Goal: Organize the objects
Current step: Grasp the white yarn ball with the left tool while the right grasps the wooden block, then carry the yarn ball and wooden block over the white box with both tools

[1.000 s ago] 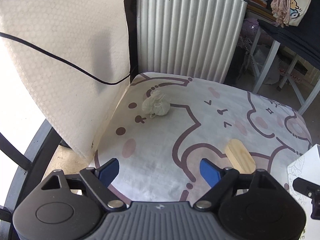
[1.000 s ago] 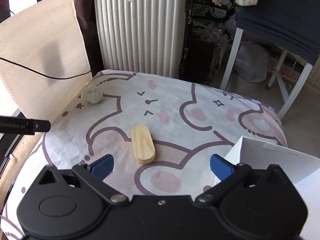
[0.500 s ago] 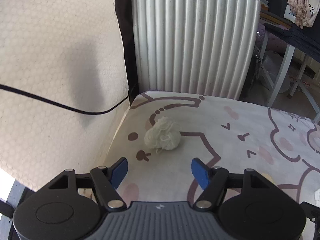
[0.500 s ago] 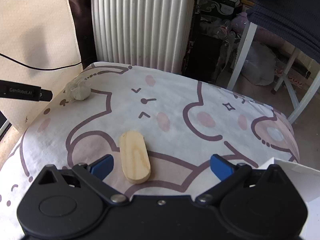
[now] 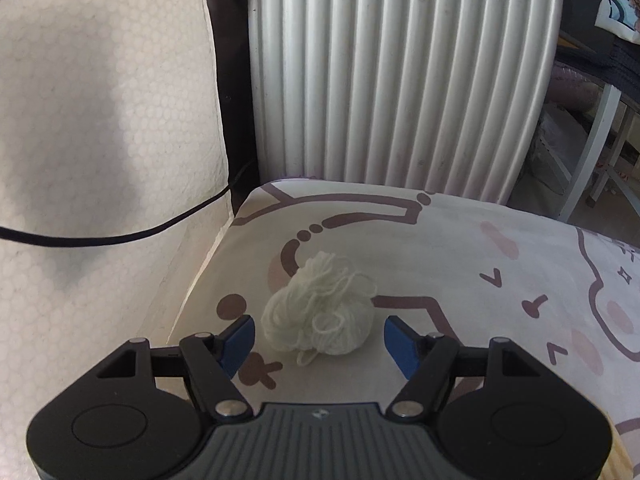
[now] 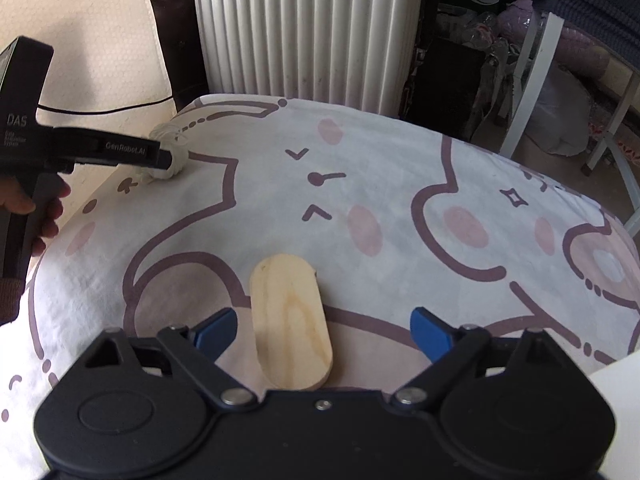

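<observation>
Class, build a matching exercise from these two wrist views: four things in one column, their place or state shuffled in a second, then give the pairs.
1. yarn ball
2. wooden piece
3. ribbed suitcase
4. black cable

A. upright behind the patterned cover
B. flat between the right gripper pads
C. crossing the pale panel
D. between the left gripper pads, untouched

Pairs: 1-D, 2-B, 3-A, 4-C

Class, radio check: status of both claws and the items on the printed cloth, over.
Left claw open, astride small cream yarn ball, pads clear. Right claw open, closing in around flat oval wooden block, no contact. Nothing in the way.
</observation>
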